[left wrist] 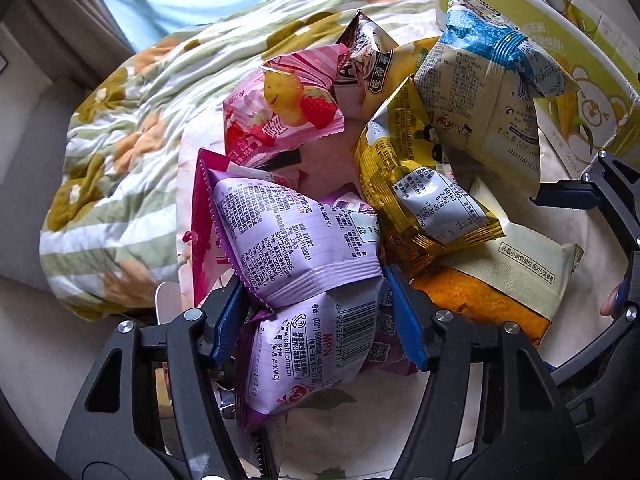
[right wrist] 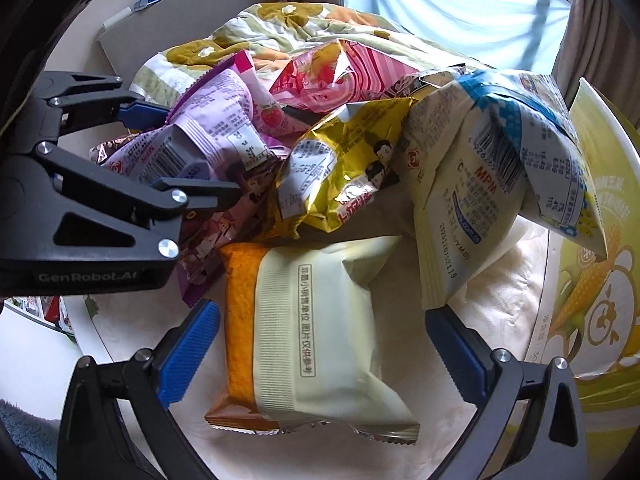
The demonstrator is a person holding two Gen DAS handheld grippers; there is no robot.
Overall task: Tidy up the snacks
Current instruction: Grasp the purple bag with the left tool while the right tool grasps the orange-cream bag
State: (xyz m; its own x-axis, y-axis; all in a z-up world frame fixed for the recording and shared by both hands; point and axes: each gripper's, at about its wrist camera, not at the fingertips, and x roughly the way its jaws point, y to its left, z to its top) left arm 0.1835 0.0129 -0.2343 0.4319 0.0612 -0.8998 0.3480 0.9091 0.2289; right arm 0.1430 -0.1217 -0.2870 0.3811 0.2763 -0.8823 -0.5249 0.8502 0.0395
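A heap of snack packets lies on a pale sheet (right wrist: 500, 320). My left gripper (left wrist: 312, 280) is shut on a purple packet (left wrist: 304, 240), its blue pads pinching the packet's middle. The right wrist view shows the same grip from the side, with the left gripper (right wrist: 200, 152) around the purple packet (right wrist: 216, 120). My right gripper (right wrist: 322, 312) stands open, with an orange-and-cream packet (right wrist: 320, 320) lying between its pads untouched. In the left wrist view the right gripper (left wrist: 572, 252) hovers over that packet (left wrist: 512, 276).
A gold packet (right wrist: 340, 168), a blue-and-cream packet (right wrist: 500, 168), a pink strawberry packet (left wrist: 288, 108) and a dark packet (left wrist: 368, 60) are piled behind. A yellow-green corn-print box (right wrist: 600, 280) stands at the right. A floral quilt (left wrist: 120, 160) is bunched at the back left.
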